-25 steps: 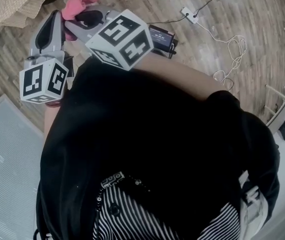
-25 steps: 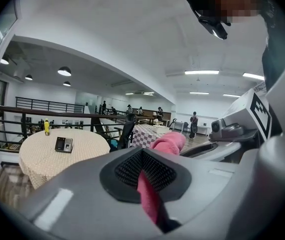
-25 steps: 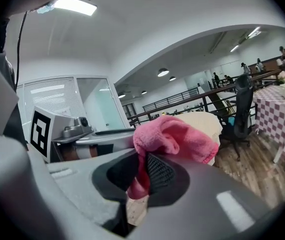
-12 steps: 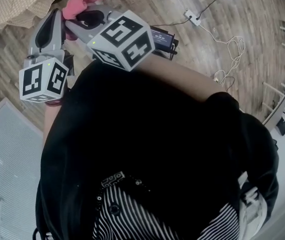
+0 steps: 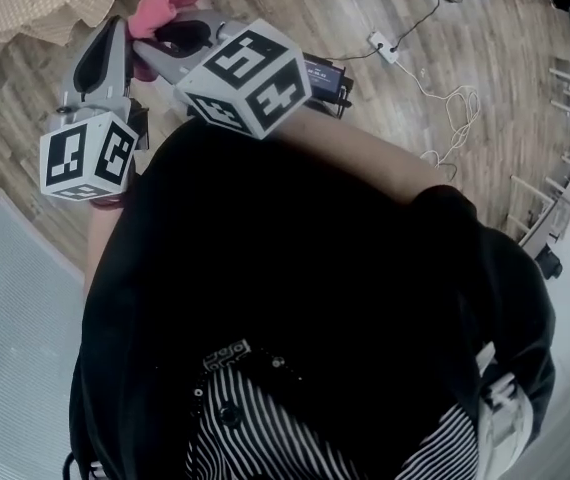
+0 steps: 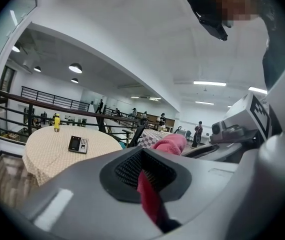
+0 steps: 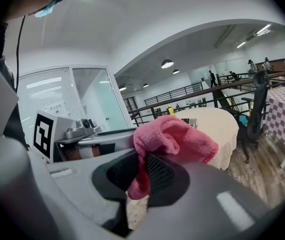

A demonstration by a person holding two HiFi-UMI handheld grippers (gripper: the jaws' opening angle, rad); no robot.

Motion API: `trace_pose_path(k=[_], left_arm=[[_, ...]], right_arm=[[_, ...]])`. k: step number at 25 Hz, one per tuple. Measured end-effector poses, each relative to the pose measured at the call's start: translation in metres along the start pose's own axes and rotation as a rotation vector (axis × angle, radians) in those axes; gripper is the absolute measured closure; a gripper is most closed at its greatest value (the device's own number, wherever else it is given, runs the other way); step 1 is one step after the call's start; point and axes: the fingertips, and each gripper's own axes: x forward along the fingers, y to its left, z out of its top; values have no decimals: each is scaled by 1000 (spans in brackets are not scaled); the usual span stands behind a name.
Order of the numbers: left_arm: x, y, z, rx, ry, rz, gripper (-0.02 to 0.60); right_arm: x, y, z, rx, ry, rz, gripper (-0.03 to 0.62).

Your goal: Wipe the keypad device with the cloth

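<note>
Our left gripper (image 6: 145, 171) has its jaws closed on a thin fold of the pink cloth (image 6: 170, 143), which runs down the seam between the pads. Our right gripper (image 7: 145, 176) is closed on the same cloth, pinching a lower fold while the bunched bulk sits on top of its jaws. In the head view the two tools meet at the far left, close in front of our chest, with the cloth bunched at their tips.

Beyond them, well apart from the cloth, the keypad device (image 6: 78, 144) lies flat on a round table (image 6: 47, 151) with a beige cover, and a small yellow bottle (image 6: 56, 122) stands farther back on it.

We judge that the wiping has not begun. The cloth is secured, held by both tools at once, but it touches nothing else. We have yet to bring it to the table, press it on the device and wipe it.
</note>
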Motion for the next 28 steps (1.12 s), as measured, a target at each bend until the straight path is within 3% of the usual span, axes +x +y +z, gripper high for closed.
trace_pose_path(k=[9,12,15,20,28], left_arm=[[-37,14,4,-6,-38,116,586],[-34,41,12,1,-47,135,586],[-5,78,22,1,-40,148,586],[82,99,44,5,-23,172,586],[134,113,73,9,-31,233,586]], right_arm=[[10,34,0,-67,8,107,549],[36,34,13,-78,7,128,549],[71,11,35,-74,15,141,549],[92,-69,77,-59,15,161,549],[104,-116,115,-66,18,225,549]])
